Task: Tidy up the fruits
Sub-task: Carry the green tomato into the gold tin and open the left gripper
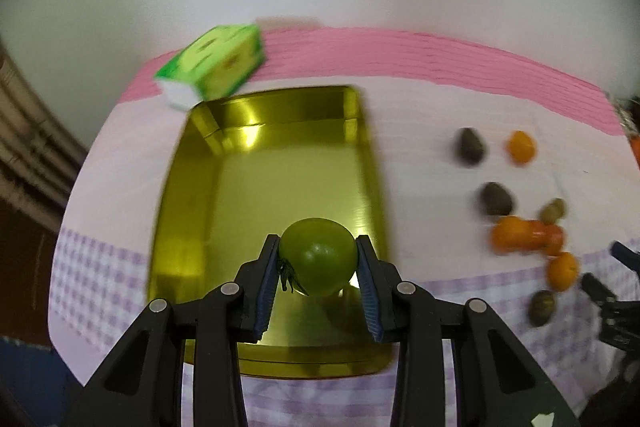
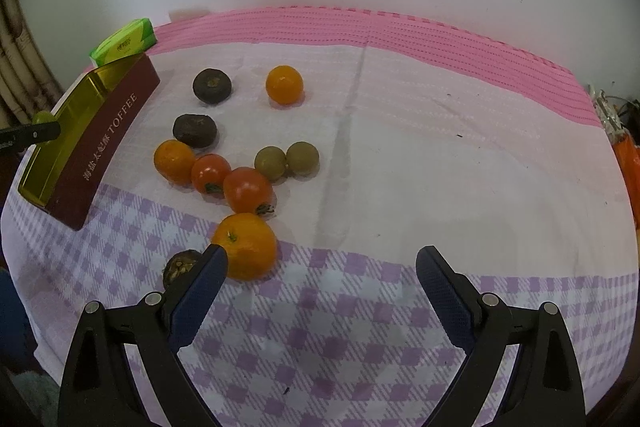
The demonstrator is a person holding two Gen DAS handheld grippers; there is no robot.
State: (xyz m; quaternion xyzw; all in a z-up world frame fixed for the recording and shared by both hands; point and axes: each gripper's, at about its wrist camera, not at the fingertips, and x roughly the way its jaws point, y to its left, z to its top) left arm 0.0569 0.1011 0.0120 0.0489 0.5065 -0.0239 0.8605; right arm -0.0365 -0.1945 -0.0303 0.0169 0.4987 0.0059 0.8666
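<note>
My left gripper (image 1: 318,251) is shut on a green tomato (image 1: 320,255) and holds it above the near end of a gold tin tray (image 1: 260,187), which holds nothing else that I can see. In the right wrist view that tray (image 2: 68,123) stands at the far left with its dark red "TOFFEE" side showing, and the left gripper's tip with the green tomato (image 2: 41,117) hangs over it. My right gripper (image 2: 320,263) stands open above the checked cloth, its left finger (image 2: 204,279) beside an orange (image 2: 246,245). Two red tomatoes (image 2: 246,189), more oranges, dark and greenish fruits lie scattered.
A green tissue pack (image 1: 214,67) lies behind the tray by the wall. A brown shrivelled fruit (image 2: 178,267) sits by my right gripper's left finger. The pink and lilac cloth (image 2: 440,147) covers the table; orange items (image 2: 630,163) lie at its right edge.
</note>
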